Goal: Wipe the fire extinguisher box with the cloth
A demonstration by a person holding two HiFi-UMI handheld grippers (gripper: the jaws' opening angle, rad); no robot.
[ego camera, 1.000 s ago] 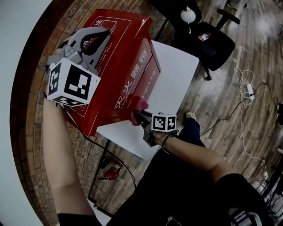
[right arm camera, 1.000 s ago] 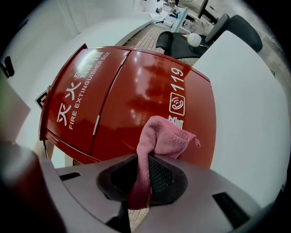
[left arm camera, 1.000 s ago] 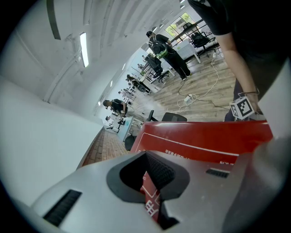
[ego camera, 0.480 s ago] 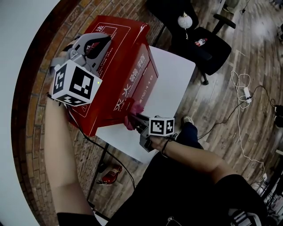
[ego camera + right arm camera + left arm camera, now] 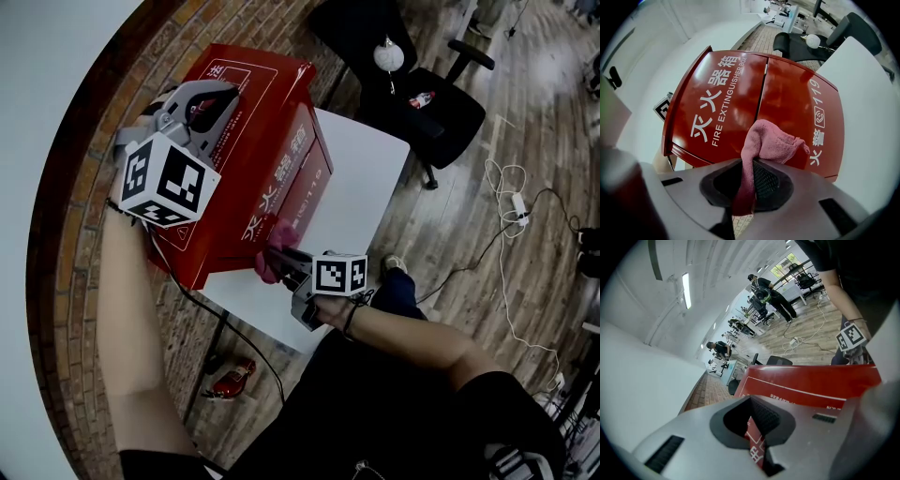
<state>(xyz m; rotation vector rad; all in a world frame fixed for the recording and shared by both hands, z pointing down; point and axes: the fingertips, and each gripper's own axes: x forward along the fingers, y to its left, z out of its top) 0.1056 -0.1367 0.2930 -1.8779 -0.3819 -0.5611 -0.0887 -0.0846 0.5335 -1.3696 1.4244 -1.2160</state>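
Your right gripper (image 5: pixel 746 190) clamps the soft, limp cloth (image 5: pixel 771 140) by its bunch. The fire extinguisher box (image 5: pixel 722 89) looks rigid and slick. Left gripper (image 5: pixel 758 430): jaws closed, empty.

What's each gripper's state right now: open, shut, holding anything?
Left gripper: shut, nothing held, at the fire extinguisher box top.
Right gripper: shut on the pink cloth.

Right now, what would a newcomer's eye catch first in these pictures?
The big red fire extinguisher box on the white table dominates the view. A pink cloth, pinched in the right gripper, sits at its front face, while the shut left gripper is over its top.
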